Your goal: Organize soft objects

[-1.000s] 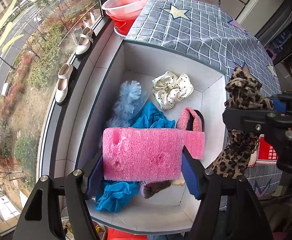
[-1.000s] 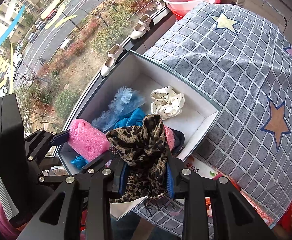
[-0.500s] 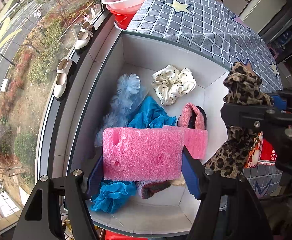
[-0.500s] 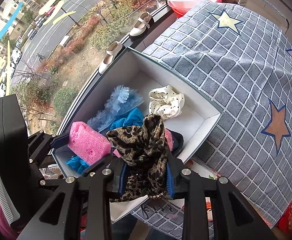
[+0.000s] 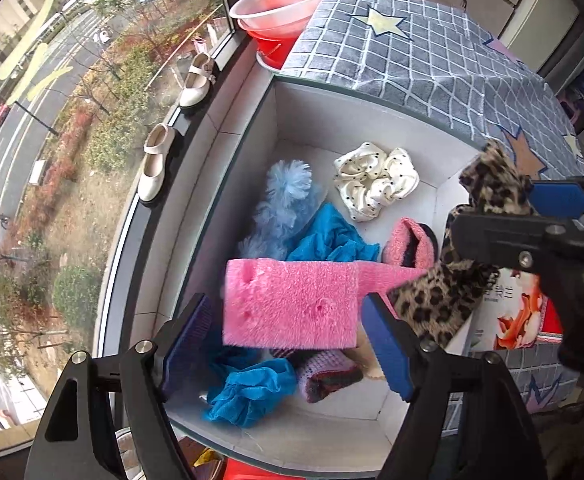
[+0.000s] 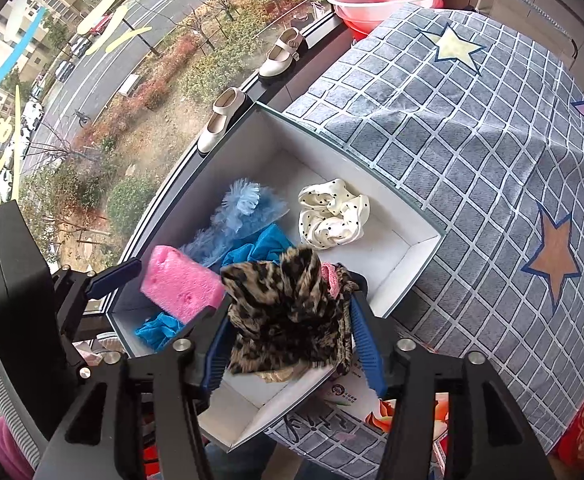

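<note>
From the left wrist camera, the left gripper (image 5: 287, 340) now stands spread: its blue pads (image 5: 386, 350) have parted from the pink sponge (image 5: 292, 304), with a clear gap on the left side where half a second ago both pads pressed its ends. The sponge looks blurred and sits between the fingers above the white box (image 5: 372, 128), so it is judged to be released and dropping among the things already there: a blue fabric (image 5: 332, 240), a pale blue fluffy piece (image 5: 287, 196), a white dotted scrunchie (image 5: 376, 186) and a pink slipper (image 5: 410, 242). At the right edge of this view the right gripper (image 5: 532, 220) holds the leopard-print cloth (image 5: 444, 292), which has come further over the box wall than before. From the right wrist camera, the right gripper (image 6: 292, 344) pinches the leopard-print cloth (image 6: 287, 312), though its fingers appear a little wider apart than a second ago; whether the grip is loosening cannot be told for sure. The cloth hangs over the near corner of the white box (image 6: 412, 240), beside the grey checked cover (image 6: 472, 140). The pink sponge (image 6: 179, 284) shows by the other gripper's finger, above the box. In terms of the task, one soft object is as good as stowed and the leopard cloth appears next.
</note>
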`<state>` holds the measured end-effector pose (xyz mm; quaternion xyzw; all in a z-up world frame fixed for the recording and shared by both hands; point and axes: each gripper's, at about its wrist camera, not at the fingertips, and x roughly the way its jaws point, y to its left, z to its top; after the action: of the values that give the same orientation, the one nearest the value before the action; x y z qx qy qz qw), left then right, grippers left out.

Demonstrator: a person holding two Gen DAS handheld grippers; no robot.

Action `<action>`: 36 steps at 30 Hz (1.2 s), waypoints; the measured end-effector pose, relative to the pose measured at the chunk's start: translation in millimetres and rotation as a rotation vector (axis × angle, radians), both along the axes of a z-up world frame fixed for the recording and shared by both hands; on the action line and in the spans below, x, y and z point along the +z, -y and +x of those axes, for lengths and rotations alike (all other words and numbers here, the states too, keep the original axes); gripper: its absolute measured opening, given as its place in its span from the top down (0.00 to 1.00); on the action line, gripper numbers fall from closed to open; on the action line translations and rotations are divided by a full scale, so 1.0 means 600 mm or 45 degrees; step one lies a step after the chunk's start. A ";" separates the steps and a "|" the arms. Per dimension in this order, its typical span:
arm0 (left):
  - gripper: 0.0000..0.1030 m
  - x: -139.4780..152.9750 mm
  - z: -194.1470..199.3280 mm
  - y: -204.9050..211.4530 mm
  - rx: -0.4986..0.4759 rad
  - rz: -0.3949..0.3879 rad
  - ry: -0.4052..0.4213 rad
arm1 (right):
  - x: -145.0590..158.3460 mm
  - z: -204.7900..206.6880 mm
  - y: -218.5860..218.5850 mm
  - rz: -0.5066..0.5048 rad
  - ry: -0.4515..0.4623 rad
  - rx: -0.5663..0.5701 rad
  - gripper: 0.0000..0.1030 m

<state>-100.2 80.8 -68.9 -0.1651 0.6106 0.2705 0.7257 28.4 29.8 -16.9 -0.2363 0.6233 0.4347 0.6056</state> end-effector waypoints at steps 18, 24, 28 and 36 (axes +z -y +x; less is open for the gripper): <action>0.22 0.005 -0.028 -0.004 0.077 -0.167 0.057 | 0.019 -0.015 0.023 -0.022 0.022 -0.040 0.00; 0.22 -0.001 -0.033 0.002 0.065 -0.198 0.038 | 0.024 -0.021 0.030 -0.021 0.020 -0.051 0.00; 0.22 -0.007 -0.037 0.003 0.068 -0.218 0.027 | 0.028 -0.020 0.034 -0.023 0.028 -0.069 0.00; 0.22 -0.010 -0.039 0.000 0.076 -0.231 0.033 | 0.029 -0.024 0.034 -0.035 0.038 -0.074 0.00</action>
<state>-123.8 80.8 -75.1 -0.2516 0.6179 0.2334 0.7074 14.3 9.6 0.3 -0.2328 0.6267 0.4048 0.6239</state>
